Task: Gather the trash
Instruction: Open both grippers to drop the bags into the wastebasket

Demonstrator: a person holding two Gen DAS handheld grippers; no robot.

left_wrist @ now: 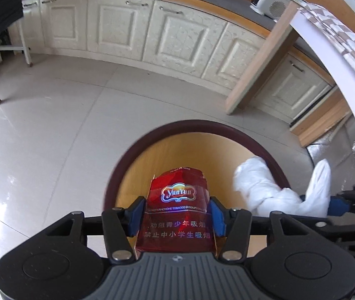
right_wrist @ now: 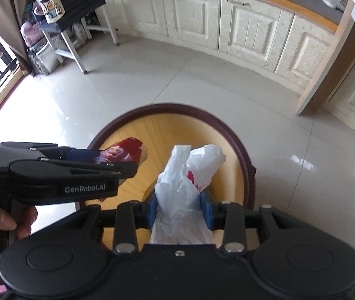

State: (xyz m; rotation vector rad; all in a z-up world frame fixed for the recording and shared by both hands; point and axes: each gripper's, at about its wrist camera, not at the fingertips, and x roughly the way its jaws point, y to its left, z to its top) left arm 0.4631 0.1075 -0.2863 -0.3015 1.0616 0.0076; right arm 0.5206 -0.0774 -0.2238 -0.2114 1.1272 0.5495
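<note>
A crumpled red cigarette pack (left_wrist: 177, 215) stands between the blue pads of my left gripper (left_wrist: 177, 200), over the round bin (left_wrist: 202, 125) with a dark red rim and yellow inside. Thin gaps show at the pack's sides, so the jaws are open. The pack (right_wrist: 125, 150) is blurred in the right wrist view, while the left gripper (right_wrist: 127, 167) is sharp. My right gripper (right_wrist: 179, 200) is shut on a white plastic bag (right_wrist: 184, 175) above the same bin (right_wrist: 172, 107). That bag (left_wrist: 259, 190) and the right gripper (left_wrist: 319, 200) also appear at the lower right of the left wrist view.
The bin stands on a pale tiled floor (right_wrist: 102, 87). Cream cabinets (left_wrist: 167, 35) run along the back. A wooden table leg (left_wrist: 259, 57) stands at the right, and a white rack with clothes (right_wrist: 60, 25) at the left. A hand (right_wrist: 15, 220) holds the left gripper's handle.
</note>
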